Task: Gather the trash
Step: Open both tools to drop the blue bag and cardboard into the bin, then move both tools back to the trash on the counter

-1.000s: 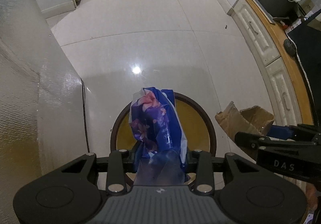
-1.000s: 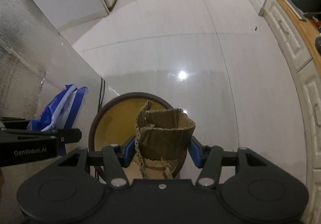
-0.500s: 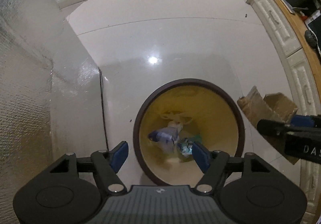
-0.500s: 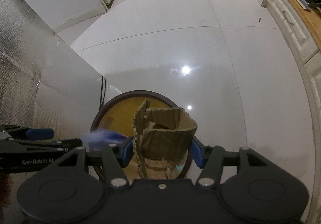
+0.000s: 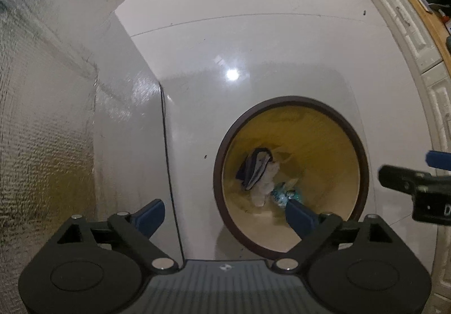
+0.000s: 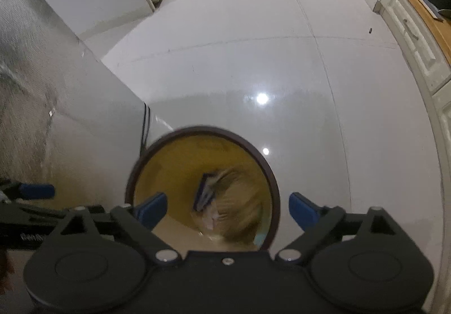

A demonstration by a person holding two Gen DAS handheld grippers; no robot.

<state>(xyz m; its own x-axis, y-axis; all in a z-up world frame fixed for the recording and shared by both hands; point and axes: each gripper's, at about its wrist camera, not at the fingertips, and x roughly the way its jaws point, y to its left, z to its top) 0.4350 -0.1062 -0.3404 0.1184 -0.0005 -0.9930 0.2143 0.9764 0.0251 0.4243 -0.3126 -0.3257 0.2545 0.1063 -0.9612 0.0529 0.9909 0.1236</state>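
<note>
The right tool (image 6: 227,208) now stands wide with nothing between its blue pads; half a second ago it gripped the brown corrugated cardboard piece (image 6: 239,201), which is now a blur falling inside the round yellow bin with dark brown rim (image 6: 272,173). The left tool (image 5: 222,214) is wide and empty too, having let go its blue flowered plastic bag (image 5: 255,167) a moment before. That bag lies at the bin bottom, at 9 o'clock of a crumpled white paper (image 5: 263,187) and a small teal wrapper (image 5: 283,193). Both releases look complete, so I judge more trash must be fetched. Farther, the glossy white tile floor (image 6: 253,55) continues.
</note>
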